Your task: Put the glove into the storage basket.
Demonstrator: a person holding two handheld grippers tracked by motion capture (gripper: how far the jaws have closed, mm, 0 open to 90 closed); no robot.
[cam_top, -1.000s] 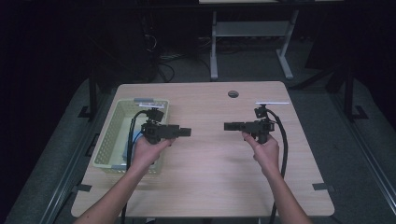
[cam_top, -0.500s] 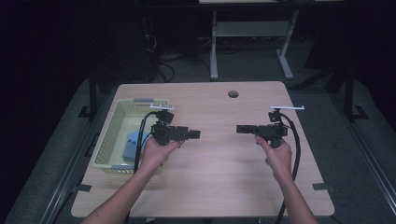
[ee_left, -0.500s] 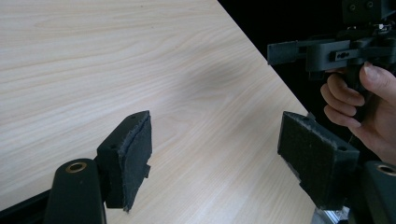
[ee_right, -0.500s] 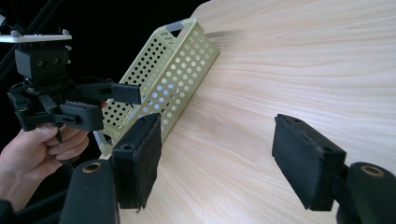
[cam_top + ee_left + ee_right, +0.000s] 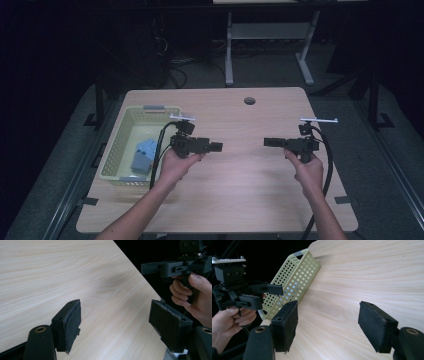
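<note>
From above we see our left gripper point(image 5: 216, 147) and right gripper point(image 5: 270, 142) held level over the wooden table point(image 5: 235, 200), tips facing each other, well apart. Both stand wide with nothing between the pads, as the gripper views confirm. The pale green perforated basket point(image 5: 116, 145) sits at the table's left edge; the high view shows blue items point(image 5: 144, 154) inside, while the right gripper view gives its outer wall.

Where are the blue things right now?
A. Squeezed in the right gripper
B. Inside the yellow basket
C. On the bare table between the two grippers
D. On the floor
B: the high view shows the blue things lying inside the yellow basket at the table's left, while both grippers are open and hold nothing.
</note>
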